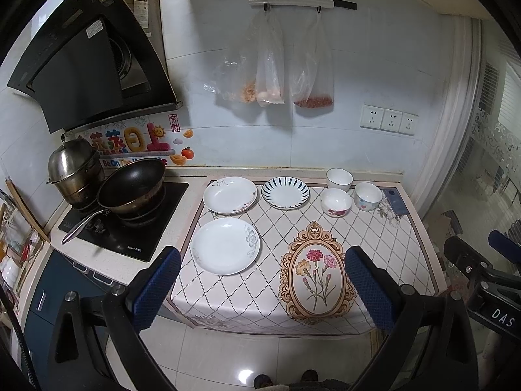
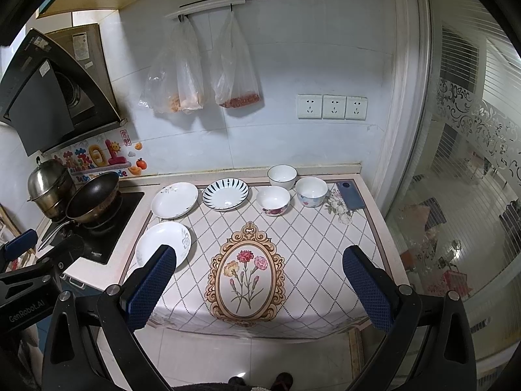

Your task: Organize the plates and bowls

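Observation:
Three plates lie on the patterned cloth: a white plate with a grey flower at front left, a floral-rimmed plate behind it, and a blue-striped plate at the back middle. Three bowls stand at back right: a plain white bowl, a red-flower bowl and a dotted bowl. The same dishes show in the right wrist view, for example the striped plate. My left gripper and right gripper are both open and empty, held above the counter's front edge.
A wok and a steel steamer pot sit on the stove at left. A blue phone lies at the back right of the cloth. Plastic bags hang on the wall. A glass door is at right.

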{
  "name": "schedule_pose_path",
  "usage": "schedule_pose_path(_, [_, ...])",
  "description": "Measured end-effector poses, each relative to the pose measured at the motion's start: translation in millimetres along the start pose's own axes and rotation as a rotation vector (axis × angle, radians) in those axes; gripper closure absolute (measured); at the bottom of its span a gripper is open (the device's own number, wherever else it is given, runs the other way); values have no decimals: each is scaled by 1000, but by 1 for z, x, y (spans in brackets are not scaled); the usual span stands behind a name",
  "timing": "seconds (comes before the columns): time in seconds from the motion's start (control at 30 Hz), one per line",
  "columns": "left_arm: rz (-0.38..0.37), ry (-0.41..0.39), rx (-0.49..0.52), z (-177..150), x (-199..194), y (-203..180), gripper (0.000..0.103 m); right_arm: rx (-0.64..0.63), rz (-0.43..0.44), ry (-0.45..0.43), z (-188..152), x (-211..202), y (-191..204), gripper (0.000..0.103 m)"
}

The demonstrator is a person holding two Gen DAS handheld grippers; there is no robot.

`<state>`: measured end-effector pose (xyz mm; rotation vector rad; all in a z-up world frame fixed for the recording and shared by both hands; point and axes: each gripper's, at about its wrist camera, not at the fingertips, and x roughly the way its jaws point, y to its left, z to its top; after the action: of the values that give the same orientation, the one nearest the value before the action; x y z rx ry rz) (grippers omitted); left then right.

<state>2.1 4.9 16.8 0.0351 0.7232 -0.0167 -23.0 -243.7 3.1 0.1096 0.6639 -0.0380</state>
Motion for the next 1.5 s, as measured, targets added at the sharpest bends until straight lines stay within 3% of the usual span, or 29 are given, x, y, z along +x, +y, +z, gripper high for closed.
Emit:
schedule_pose_path(1.13, [-21,-24,-9,7,-4,-4,0,-7,-7,-11,6,-12,3,0])
schedule_pose_path(1.5, [-35,-34,-29,0,-1,11,0,-6,-7,-16,9,-13,9,0])
